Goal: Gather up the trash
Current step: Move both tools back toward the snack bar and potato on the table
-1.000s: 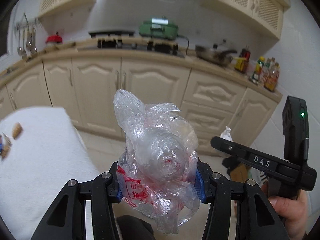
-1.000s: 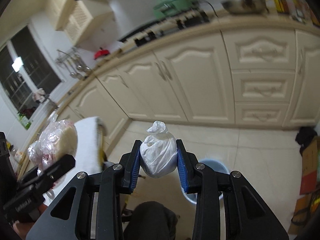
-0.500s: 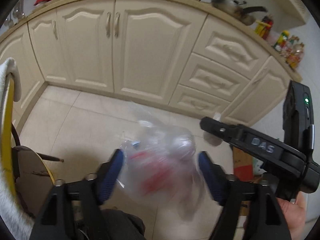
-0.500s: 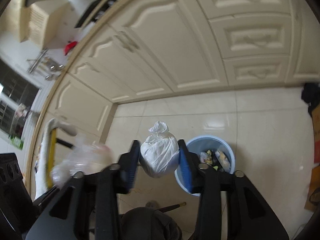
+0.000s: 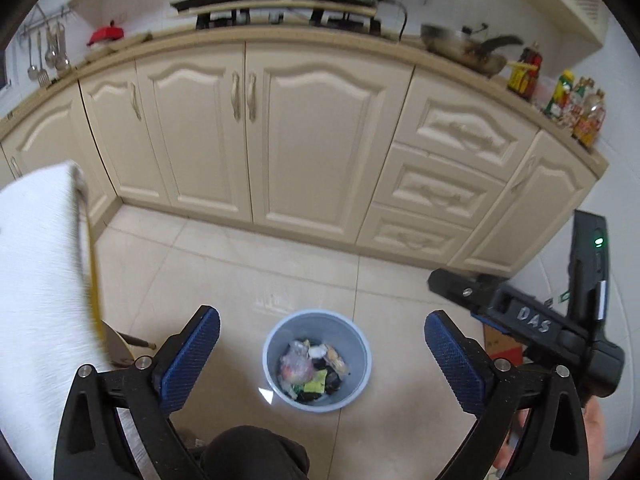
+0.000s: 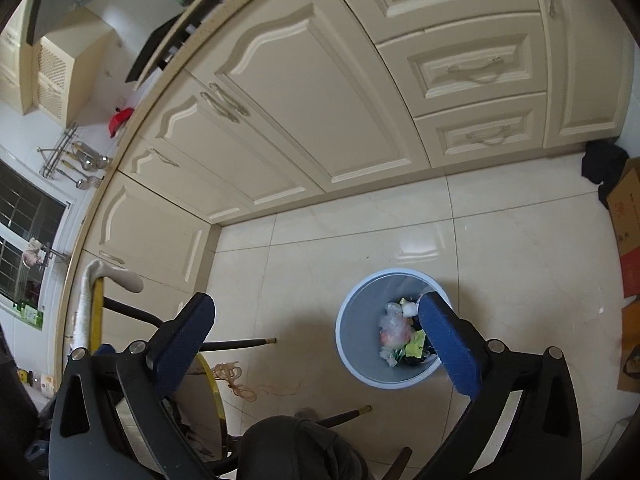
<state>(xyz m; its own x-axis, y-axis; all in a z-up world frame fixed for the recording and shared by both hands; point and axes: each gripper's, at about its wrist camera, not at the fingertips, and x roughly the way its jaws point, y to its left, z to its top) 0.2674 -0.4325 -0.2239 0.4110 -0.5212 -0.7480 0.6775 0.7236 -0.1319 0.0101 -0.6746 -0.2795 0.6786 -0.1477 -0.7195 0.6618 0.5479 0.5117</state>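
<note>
Nearest to me, the left hand-held gripper (image 5: pixel 320 354) hangs above the floor with its blue pads spread wide and nothing between them. The right hand-held gripper (image 6: pixel 316 344) is the same: jaws far apart, empty. A dark-clothed knee (image 5: pixel 256 454) shows just under both.

Straight below the left one, framed between its fingers, stands the pale blue trash bin (image 5: pixel 272 384) on the tiled floor (image 5: pixel 224 276). Inside it lies the trash (image 5: pixel 310 372): a crumpled clear bag with red print, some yellow-green wrappers and other scraps. From the right-hand view the bin (image 6: pixel 356 344) sits partly behind the right pad.

To the left is the edge of the tabletop under its white cloth (image 5: pixel 36 280), with chair legs (image 6: pixel 236 345) and a loose rubbery tangle (image 6: pixel 240 384) on the floor beside it. Beyond are the cream cabinets (image 5: pixel 312 148) and, on the counter, a pan (image 5: pixel 464 50) and bottles (image 5: pixel 576 106).

I judge the drop step finished for this round. The next move calls for swinging both grippers back toward the cloth-covered tabletop to look for further rubbish, keeping the jaws wide until something is framed.
</note>
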